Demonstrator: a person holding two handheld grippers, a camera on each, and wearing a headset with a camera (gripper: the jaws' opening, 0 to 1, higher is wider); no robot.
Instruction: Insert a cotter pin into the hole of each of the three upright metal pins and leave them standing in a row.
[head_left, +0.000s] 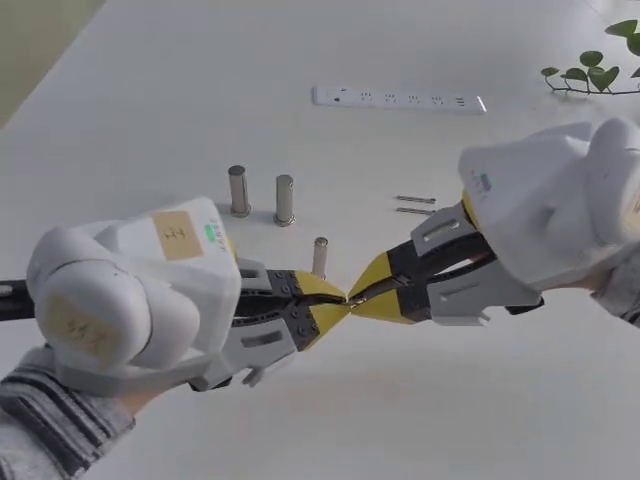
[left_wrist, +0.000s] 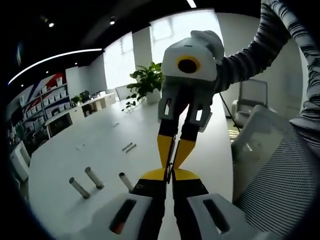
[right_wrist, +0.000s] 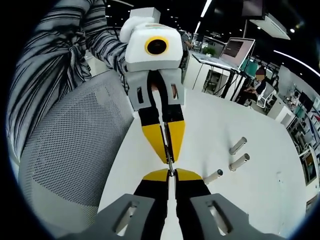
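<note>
Pinching one barely visible cotter pin (right_wrist: 168, 150), left gripper (head_left: 335, 306) and right gripper (head_left: 365, 293) tip-to-tip

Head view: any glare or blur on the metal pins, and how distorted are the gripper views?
Head view: soft even light, no glare, metal pins sharp. Left gripper view: strong fisheye bend, windows washed out. Right gripper view: same bend, cotter pin thin but visible.

The left gripper (head_left: 333, 308) and right gripper (head_left: 368, 296) meet tip to tip, both with jaws closed, each pointing straight at the other's claw.
</note>
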